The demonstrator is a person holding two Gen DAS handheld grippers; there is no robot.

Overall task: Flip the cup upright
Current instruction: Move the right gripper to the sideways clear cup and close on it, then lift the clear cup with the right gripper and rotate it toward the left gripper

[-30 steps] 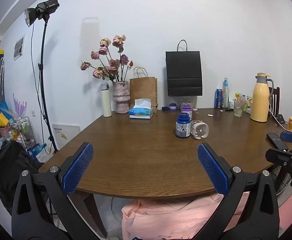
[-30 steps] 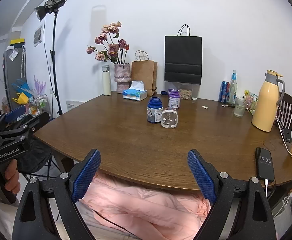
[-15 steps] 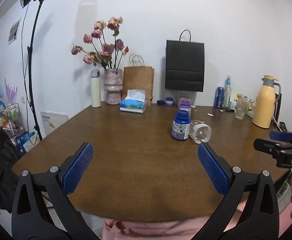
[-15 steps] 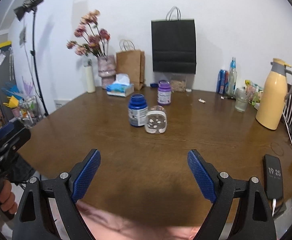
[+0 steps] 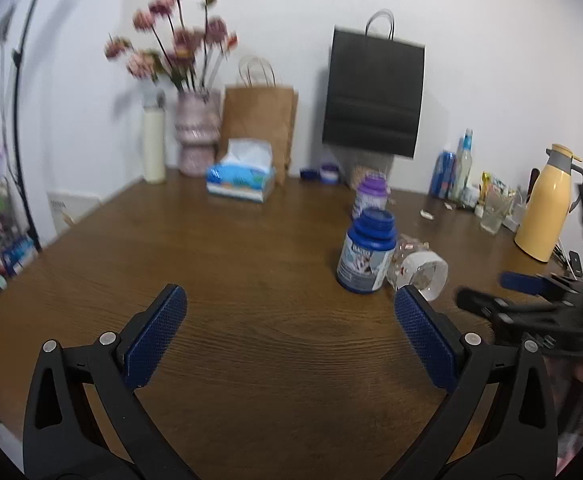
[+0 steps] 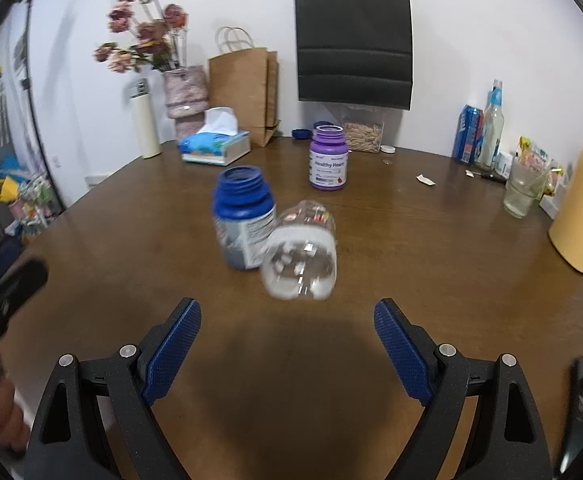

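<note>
Left black two-finger gripper with blue textured pads (image 5: 290,308): fingers (image 5: 157,334) spread wide apart, nothing between them; both pads level, pointing forward above the tabletop (image 5: 251,264); no contact with any surface. Right black two-finger gripper with blue textured pads (image 6: 287,322): fingers (image 6: 401,350) likewise spread wide, gap unoccupied; held above the tabletop, pointing forward. In the left wrist view, the right gripper appears at the right edge, side-on and blurred, with a green indicator lit on its body; a hand is partly visible beneath it, blurred. In the right wrist view, the left gripper's body appears at the left edge, blurred; the person's left hand (image 6: 5,412) wraps its handle.
</note>
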